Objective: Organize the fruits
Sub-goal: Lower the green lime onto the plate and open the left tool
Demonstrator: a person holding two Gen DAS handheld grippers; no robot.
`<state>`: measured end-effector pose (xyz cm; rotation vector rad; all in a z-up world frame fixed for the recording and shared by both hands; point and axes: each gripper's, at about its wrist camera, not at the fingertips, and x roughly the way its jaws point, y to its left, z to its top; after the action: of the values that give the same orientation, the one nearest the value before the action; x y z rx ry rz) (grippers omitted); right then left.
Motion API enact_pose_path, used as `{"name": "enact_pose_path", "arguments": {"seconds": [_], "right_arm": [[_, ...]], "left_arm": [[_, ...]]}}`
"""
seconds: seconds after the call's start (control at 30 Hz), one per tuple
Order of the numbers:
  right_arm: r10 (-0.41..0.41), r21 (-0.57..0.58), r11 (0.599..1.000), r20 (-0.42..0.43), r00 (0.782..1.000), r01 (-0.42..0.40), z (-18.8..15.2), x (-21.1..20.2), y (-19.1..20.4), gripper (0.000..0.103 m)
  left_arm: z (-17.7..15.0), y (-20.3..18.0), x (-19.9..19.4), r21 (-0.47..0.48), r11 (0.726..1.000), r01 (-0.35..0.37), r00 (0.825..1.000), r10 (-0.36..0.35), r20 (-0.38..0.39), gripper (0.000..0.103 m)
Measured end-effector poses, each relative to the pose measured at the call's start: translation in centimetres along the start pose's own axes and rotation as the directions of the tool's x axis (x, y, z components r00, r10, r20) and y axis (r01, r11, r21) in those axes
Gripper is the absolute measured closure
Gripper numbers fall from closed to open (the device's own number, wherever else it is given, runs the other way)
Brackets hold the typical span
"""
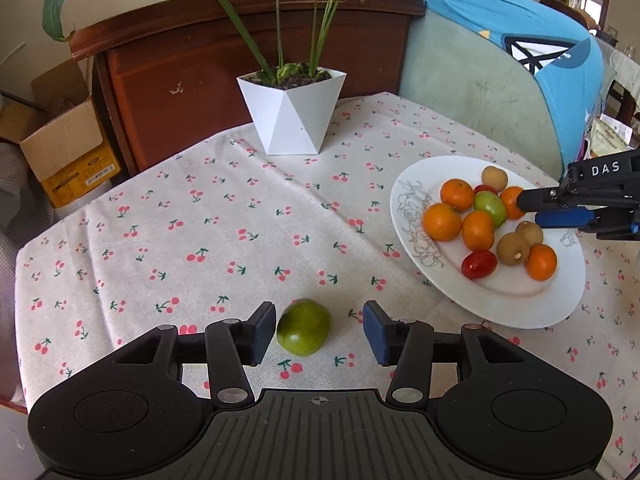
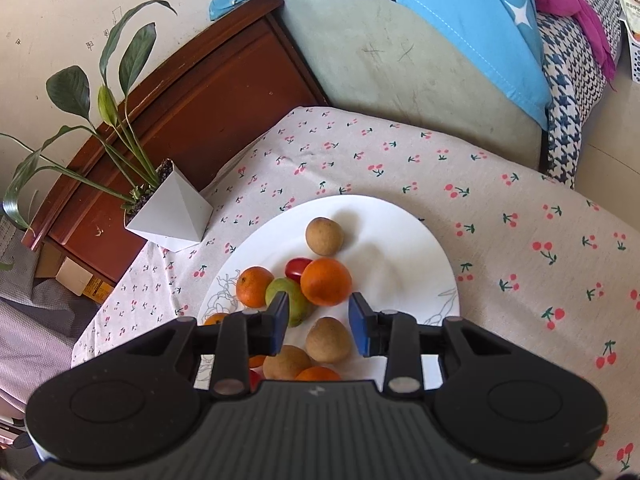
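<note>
Presently the left gripper [image 1: 319, 330], jaws wide and empty, straddles the green fruit [image 1: 304, 327] on the tablecloth [image 1: 200, 240]; centre it, close gently, while the right gripper [image 2: 318, 322] hangs open, empty, over the plate [image 2: 408, 248].

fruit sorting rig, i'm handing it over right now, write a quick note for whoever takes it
Left hand-held gripper: open, low over the tablecloth, jaws either side of a green fruit, not gripping it.
Right hand-held gripper: open and empty, above the plate.
Done: oranges, brown fruits, red ones and another green fruit sit on the plate.
Left: the green fruit on the cloth looks like the only one off the plate; probably close on it and carry it there.
</note>
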<state>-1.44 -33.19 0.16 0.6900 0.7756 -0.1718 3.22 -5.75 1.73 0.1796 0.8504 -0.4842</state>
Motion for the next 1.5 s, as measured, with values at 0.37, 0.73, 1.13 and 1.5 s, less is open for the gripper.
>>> {"name": "enact_pose_path", "arguments": {"seconds": [0.37, 0.73, 1.13, 1.5], "right_arm": [[-0.008, 0.062, 0.998, 0.041, 0.999, 0.005, 0.7, -1.0, -0.8, 0.068], [-0.008, 0.052, 0.999, 0.053, 0.999, 0.005, 0.8, -1.4, -0.6, 0.068], [-0.01, 0.051, 0.999, 0.035, 0.999, 0.008, 0.7, -1.3, -0.5, 0.065], [-0.016, 0.056, 0.998, 0.049, 0.999, 0.014, 1.0, -1.9, -0.6, 0.056]], "left_arm": [[-0.5, -2.5, 0.5, 0.034, 0.999, 0.042, 0.999, -0.042, 0.008, 0.077], [-0.2, -2.5, 0.4, 0.01, 0.999, 0.044, 0.999, -0.044, 0.026, 0.077], [1.2, -9.5, -0.5, 0.106, 0.961, 0.257, 0.964, -0.262, 0.039, 0.077], [1.7, -10.6, 0.2, 0.072, 0.973, 0.221, 0.972, -0.225, 0.06, 0.054]]}}
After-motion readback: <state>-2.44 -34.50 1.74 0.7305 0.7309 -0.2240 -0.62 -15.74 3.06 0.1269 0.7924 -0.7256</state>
